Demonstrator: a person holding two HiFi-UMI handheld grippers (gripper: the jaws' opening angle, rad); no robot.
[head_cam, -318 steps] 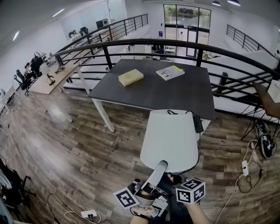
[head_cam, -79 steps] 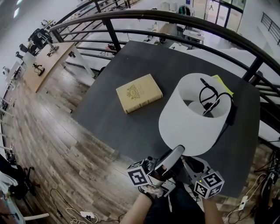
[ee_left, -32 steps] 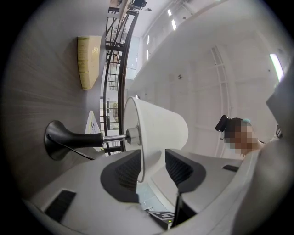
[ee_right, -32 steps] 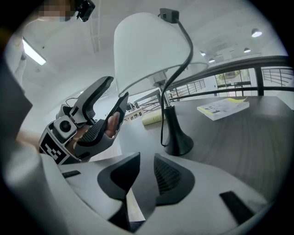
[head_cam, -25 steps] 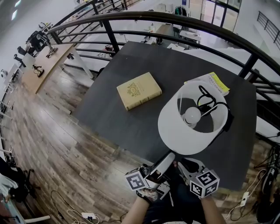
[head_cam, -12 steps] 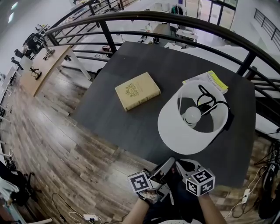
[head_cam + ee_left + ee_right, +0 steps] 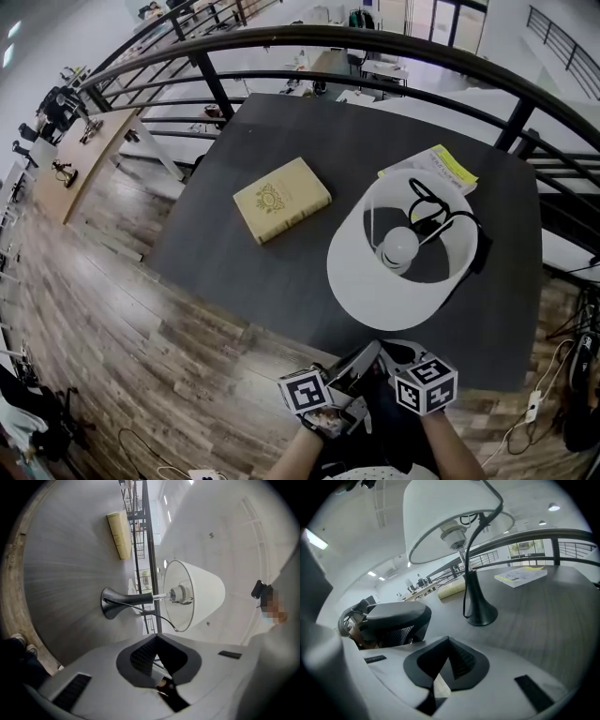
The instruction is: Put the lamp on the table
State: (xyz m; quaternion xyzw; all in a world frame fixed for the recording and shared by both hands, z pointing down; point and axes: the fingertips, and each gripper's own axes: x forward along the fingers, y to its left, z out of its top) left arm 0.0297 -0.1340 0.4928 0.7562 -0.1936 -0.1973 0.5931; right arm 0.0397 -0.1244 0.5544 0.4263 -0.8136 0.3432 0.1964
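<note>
The lamp stands upright on the dark table, right of centre, white shade up and bulb showing inside. Its black flared base rests flat on the tabletop, with a cord running down from the socket. My left gripper and right gripper hover side by side at the table's near edge, just short of the shade and apart from the lamp. Both are shut with nothing in them. In the left gripper view the lamp base lies ahead of the closed left gripper; the right gripper is likewise closed.
A cream hardcover book lies left of the lamp, and a yellow-edged booklet sits behind it. A black power adapter hangs by the shade. A black railing curves round the far side. Wood floor lies left.
The lamp went from the floor side up onto the table and stayed put. Over the last second both grippers pulled back from under the shade and their jaws closed.
</note>
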